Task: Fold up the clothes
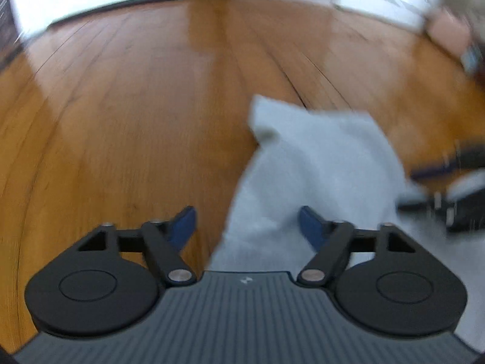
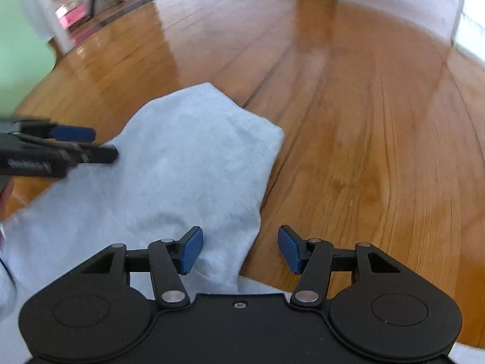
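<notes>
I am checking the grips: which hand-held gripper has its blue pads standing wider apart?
The left hand-held gripper: its pads stand wider apart than those of the right hand-held gripper. Neither clamps the pale cloth.

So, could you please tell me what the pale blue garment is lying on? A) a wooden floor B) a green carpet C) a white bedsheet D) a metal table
A: the pale blue garment lies spread on glossy wooden floor, with plank seams visible around it in both wrist views.
</notes>
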